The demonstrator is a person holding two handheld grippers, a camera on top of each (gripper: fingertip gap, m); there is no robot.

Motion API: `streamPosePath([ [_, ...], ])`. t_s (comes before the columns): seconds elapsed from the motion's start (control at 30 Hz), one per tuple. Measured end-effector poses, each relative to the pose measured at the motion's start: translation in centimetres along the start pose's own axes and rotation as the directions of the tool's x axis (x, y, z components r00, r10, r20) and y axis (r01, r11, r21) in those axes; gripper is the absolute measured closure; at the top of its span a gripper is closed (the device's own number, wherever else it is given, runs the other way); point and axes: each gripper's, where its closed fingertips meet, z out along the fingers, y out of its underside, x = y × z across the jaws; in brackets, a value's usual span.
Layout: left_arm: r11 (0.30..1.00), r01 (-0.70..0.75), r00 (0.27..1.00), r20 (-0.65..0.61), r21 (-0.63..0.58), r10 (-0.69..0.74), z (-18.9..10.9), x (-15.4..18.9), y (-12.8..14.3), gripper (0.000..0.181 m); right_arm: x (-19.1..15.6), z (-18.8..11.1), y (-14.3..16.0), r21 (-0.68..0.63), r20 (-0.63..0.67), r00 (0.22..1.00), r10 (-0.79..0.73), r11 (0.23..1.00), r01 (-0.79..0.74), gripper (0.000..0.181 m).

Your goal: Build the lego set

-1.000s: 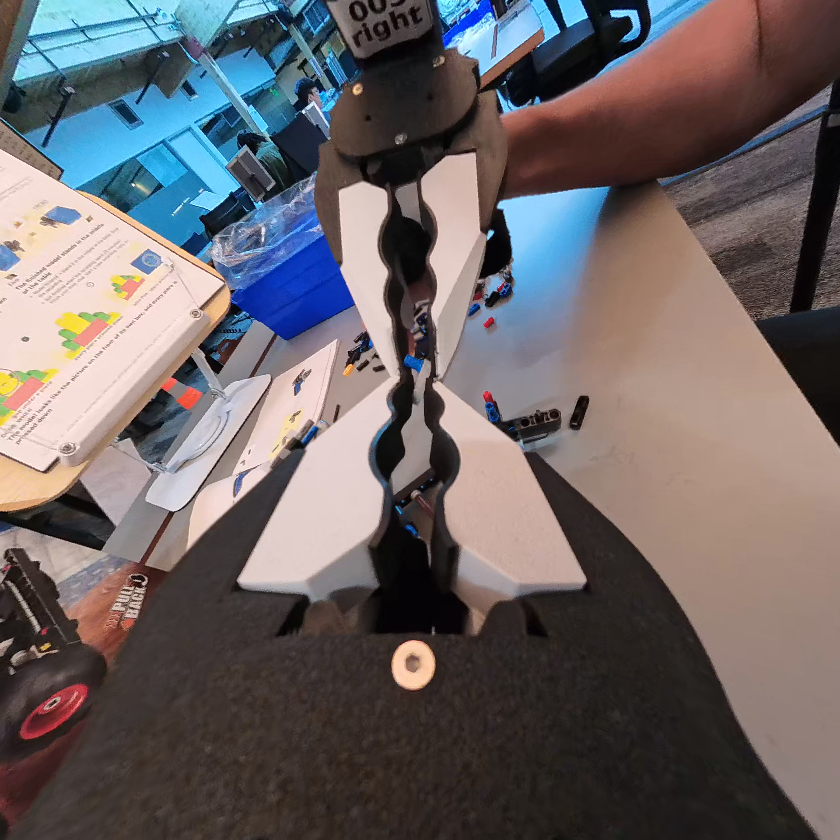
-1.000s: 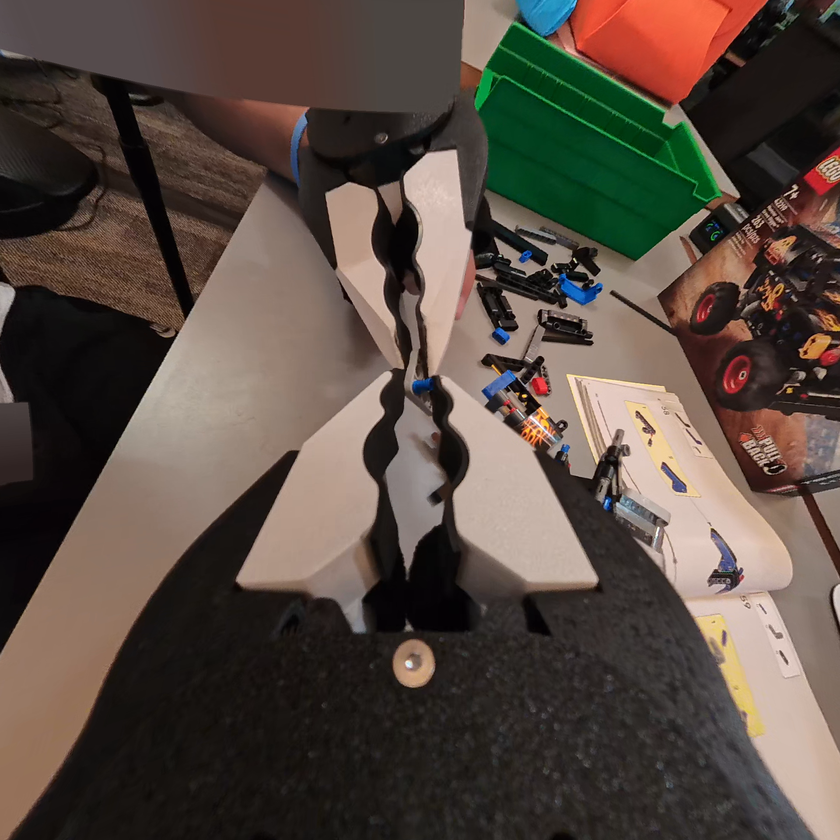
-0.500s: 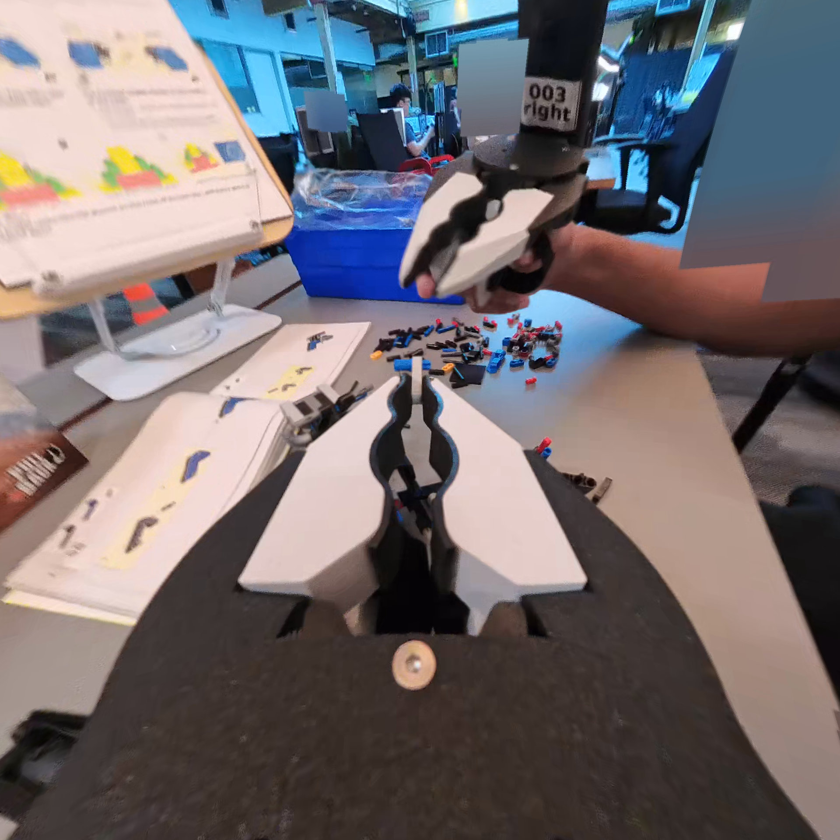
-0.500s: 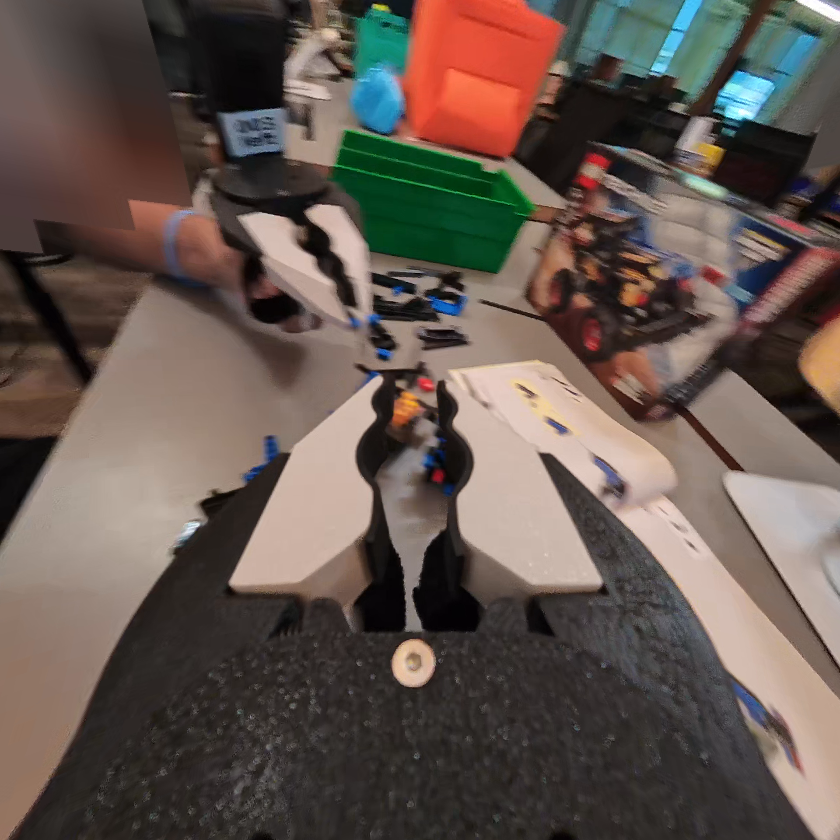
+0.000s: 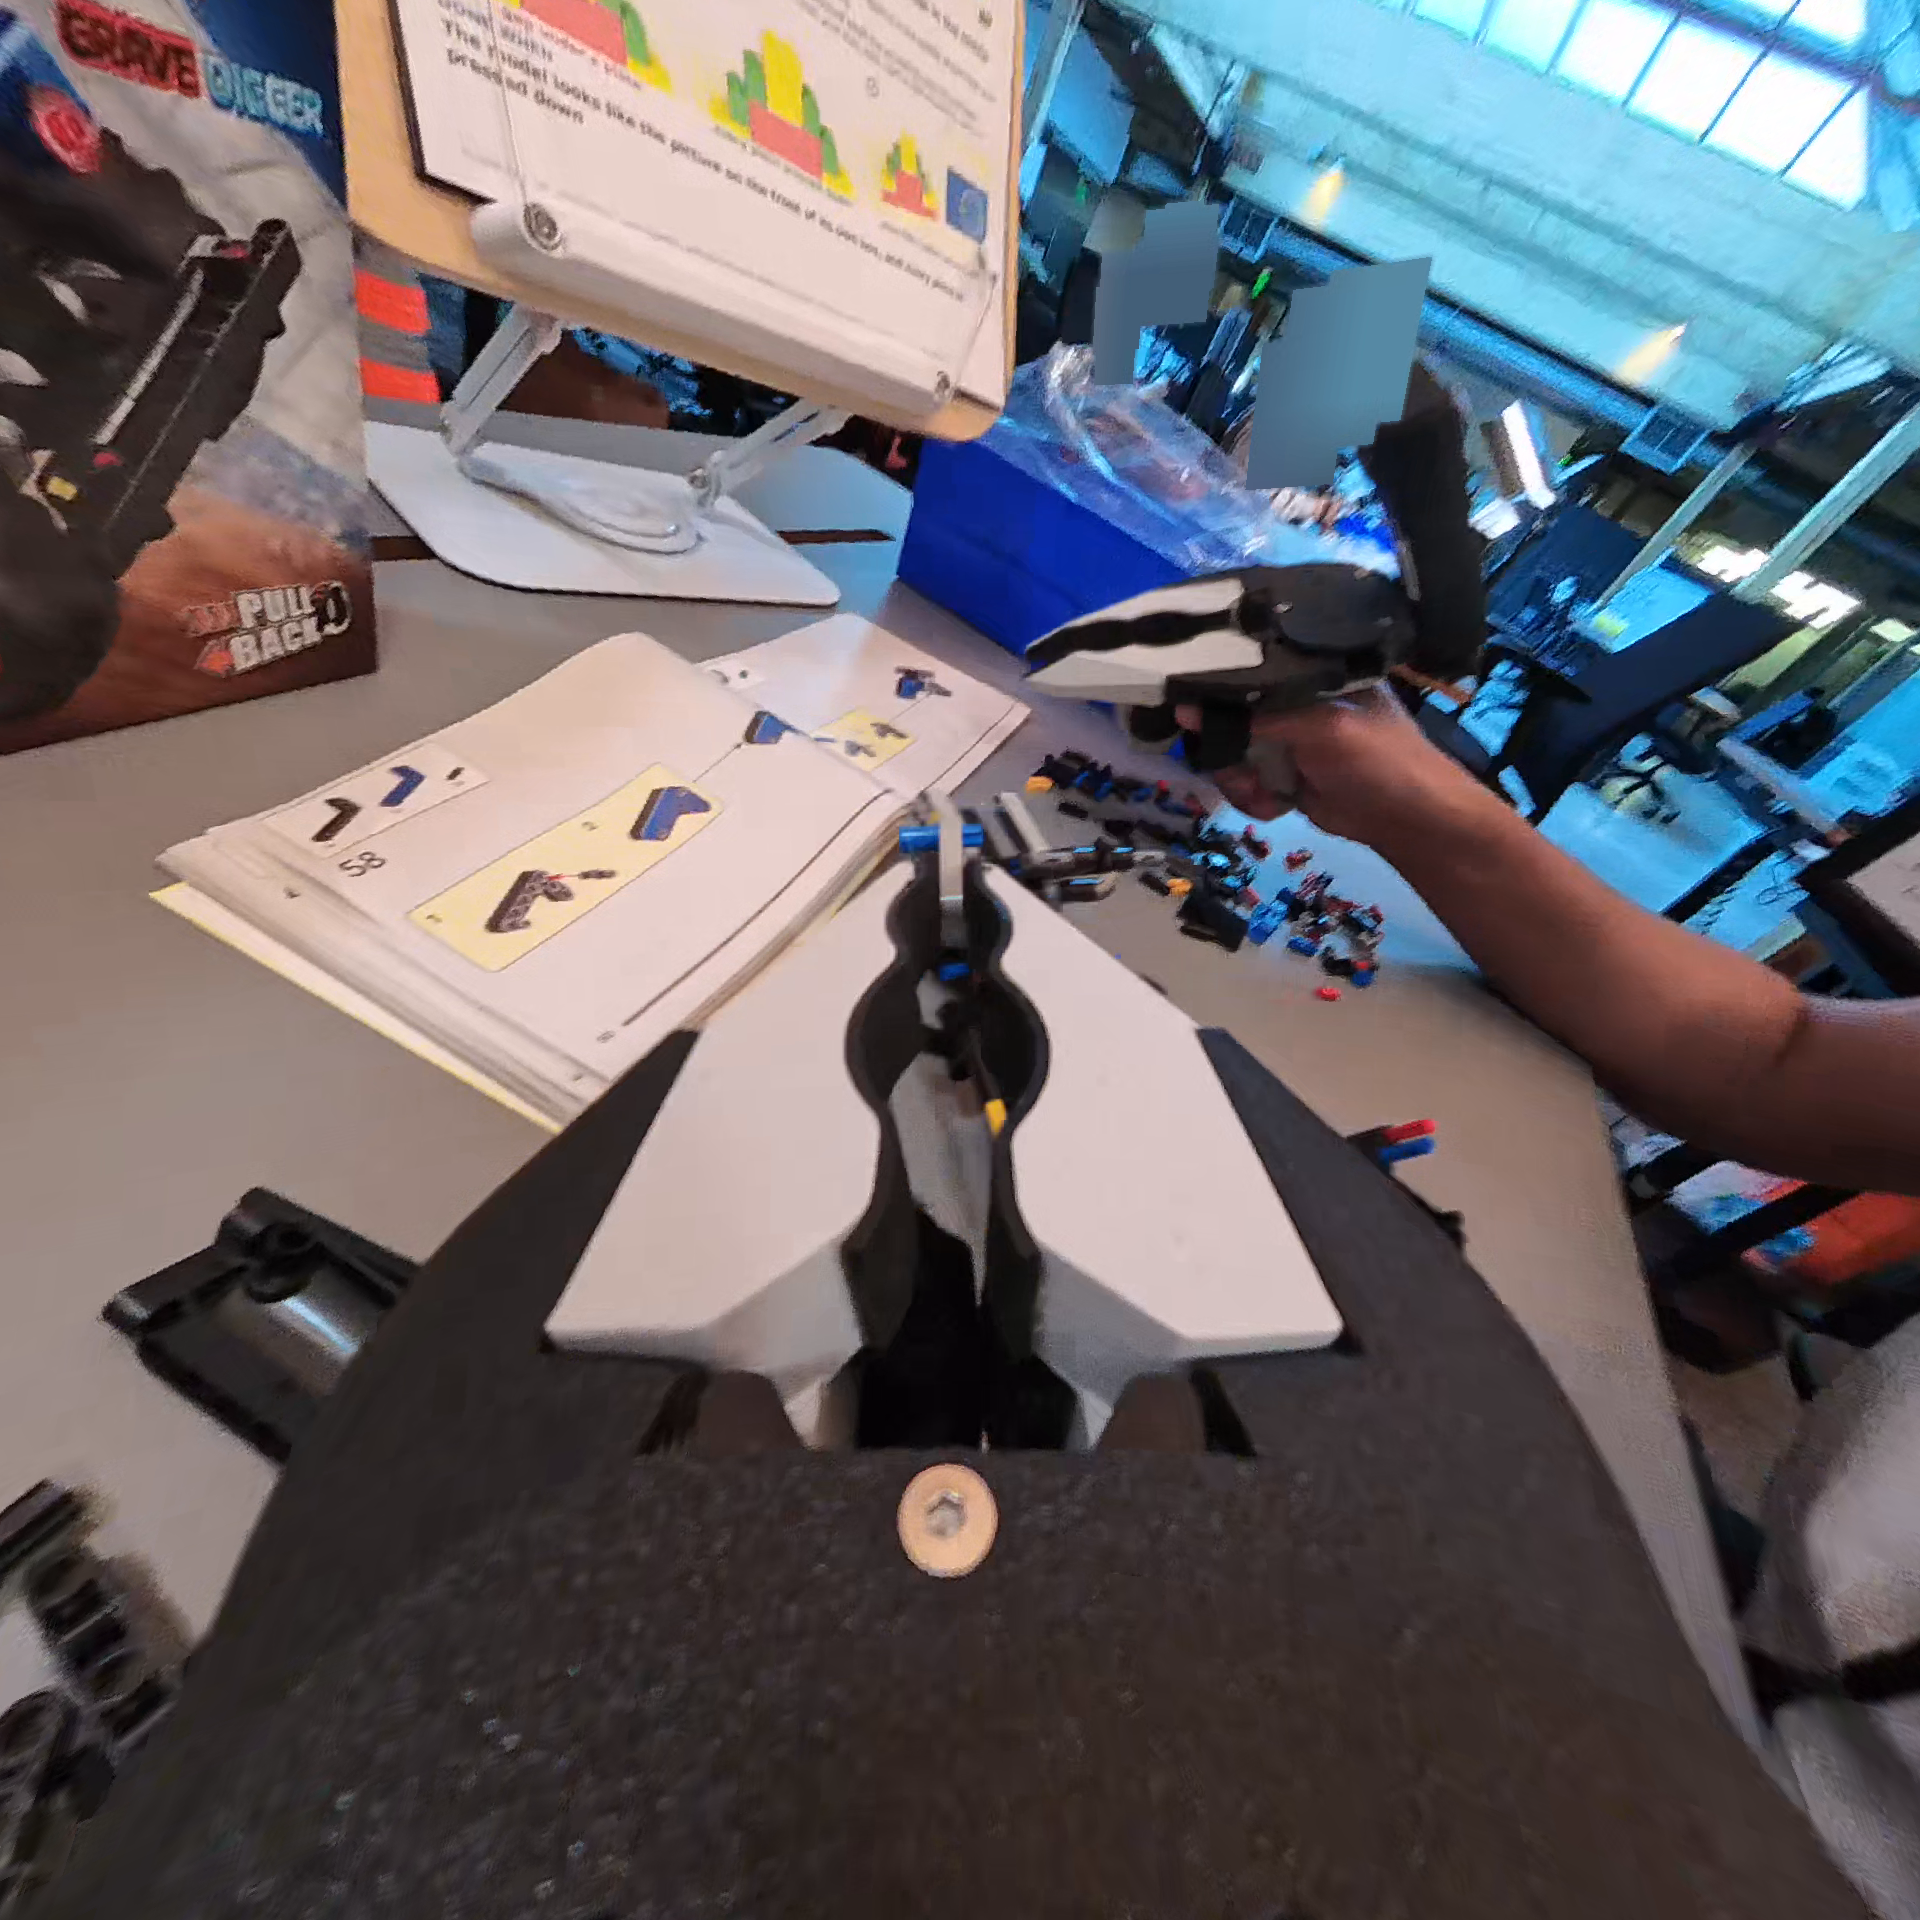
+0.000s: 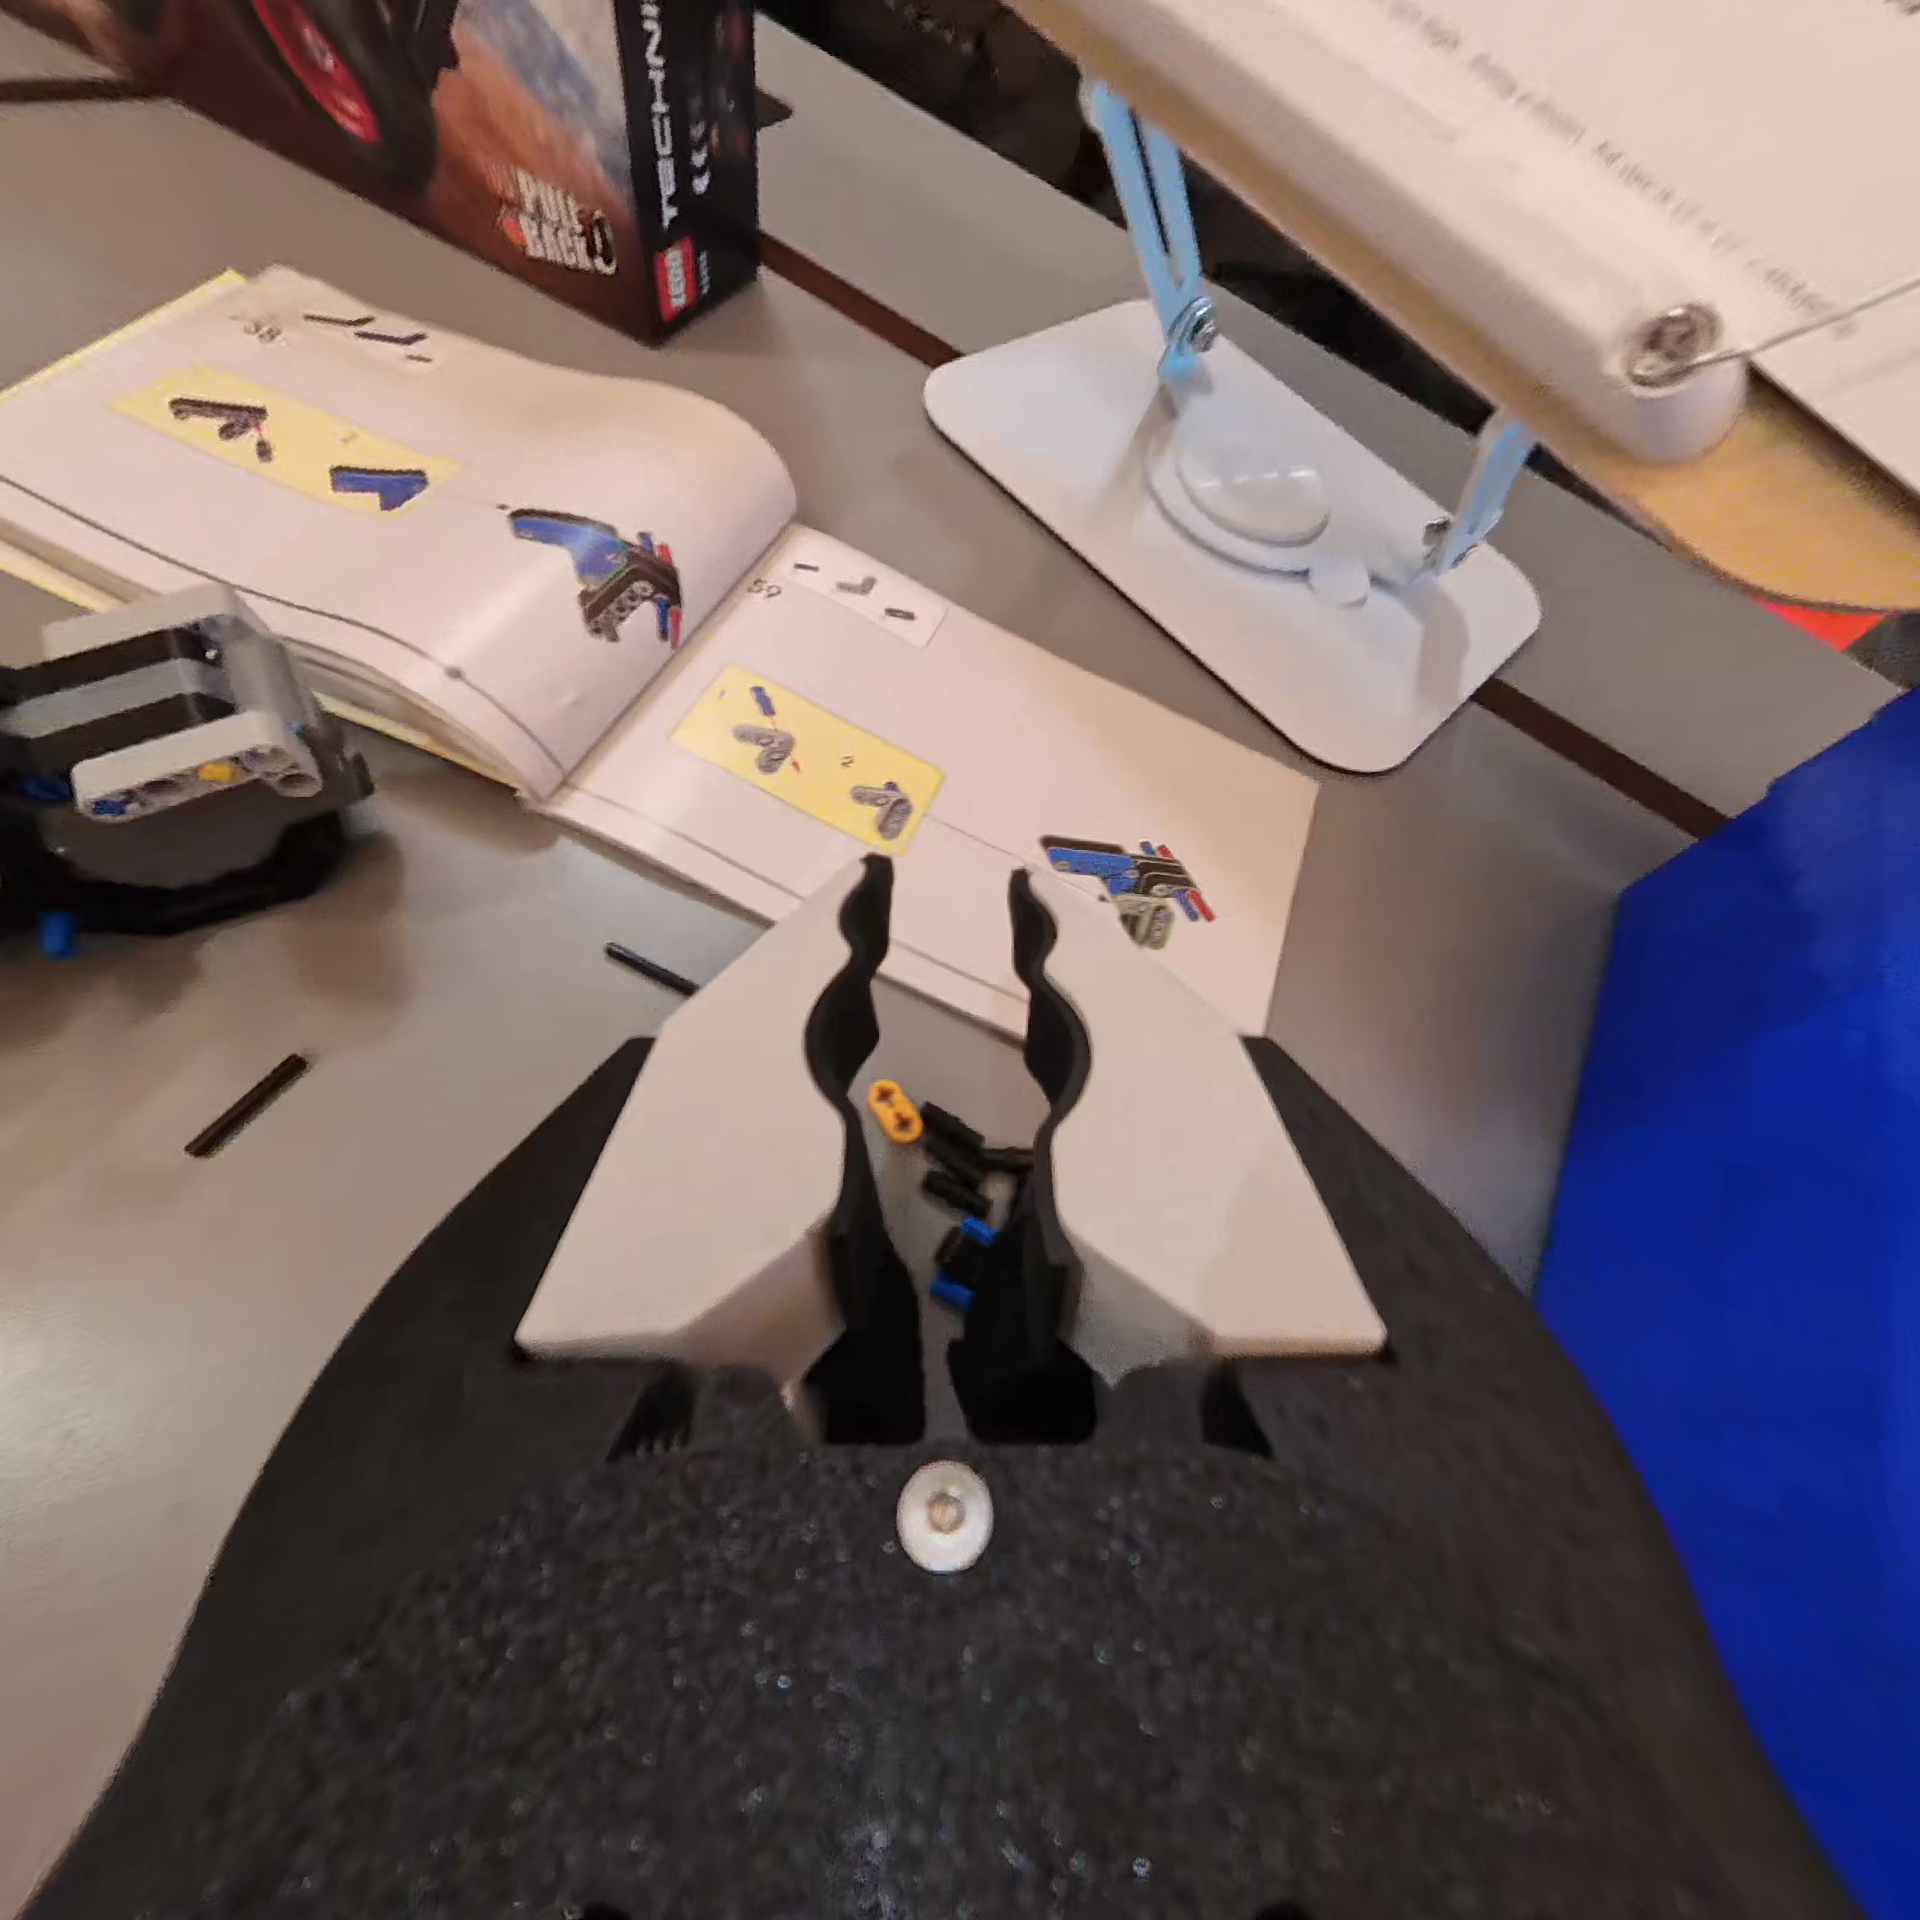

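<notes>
My left gripper is shut on a small grey Lego piece with a blue pin across its tip, held above the table near the open instruction booklet. My right gripper is open and empty, hovering over the booklet's right page and over loose small parts, among them a yellow piece. The right gripper also shows in the left wrist view, held by a hand. A partly built grey and black model sits left of the booklet.
A pile of loose black, blue and red parts lies on the grey table. The set's box stands at the back left. A white stand with a sheet and a blue bin are close by. A black axle lies loose. The tips of one gripper are about 25 centimeters away from the tips of the other. From the right gripper's tips to the black axle is close to 12 centimeters.
The two grippers were tip to tip, then drew apart. The right gripper has opened and swung over the booklet. The left gripper still holds the grey piece with the blue pin.
</notes>
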Motion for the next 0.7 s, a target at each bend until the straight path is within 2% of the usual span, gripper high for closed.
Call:
streamPosePath([
  [0.1,0.998,-0.043,0.997,0.065,-0.035,0.045,0.2,-0.7,0.6,0.179,-1.2,0.1,0.1,-0.022,0.023,1.000,-0.017,1.000,0.017,0.159],
  [0.3,0.975,-0.181,0.974,0.110,-0.127,0.196,0.5,-0.8,1.6,0.179,-1.9,-0.1,0.2,-0.035,0.079,0.997,0.012,0.999,-0.010,0.159],
  [0.4,0.965,-0.224,0.963,0.121,-0.138,0.241,0.5,-0.6,1.6,0.179,-1.9,0.1,0.5,-0.045,0.090,0.996,0.018,0.999,-0.014,0.159],
  [0.57,0.967,-0.222,0.957,0.159,-0.124,0.240,0.1,-1.2,0.9,0.179,-2.3,0.0,0.3,-0.041,0.103,0.995,0.016,0.999,-0.012,0.158],
  [0.7,0.952,-0.283,0.932,0.201,-0.120,0.303,-0.2,-1.1,0.3,0.179,-3.4,-1.5,-1.9,0.035,0.113,0.993,-0.041,0.999,0.037,0.156],
])
